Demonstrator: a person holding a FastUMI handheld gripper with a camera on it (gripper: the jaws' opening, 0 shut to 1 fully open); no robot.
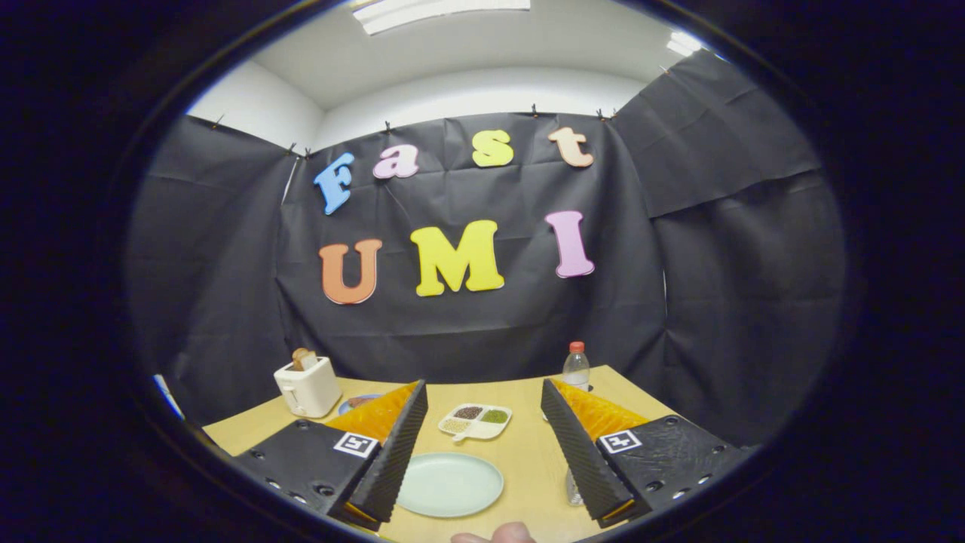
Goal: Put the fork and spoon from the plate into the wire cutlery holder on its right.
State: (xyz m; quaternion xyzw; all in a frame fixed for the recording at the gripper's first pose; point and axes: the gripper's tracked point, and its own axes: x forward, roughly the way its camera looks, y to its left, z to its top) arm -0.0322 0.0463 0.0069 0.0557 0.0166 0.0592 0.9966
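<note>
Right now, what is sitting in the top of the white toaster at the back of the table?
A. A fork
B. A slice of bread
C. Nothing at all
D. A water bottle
B: a brown slice of bread sticks up out of the toaster, which stands beyond the gripper, whose jaws are open over the pale plate.
</note>
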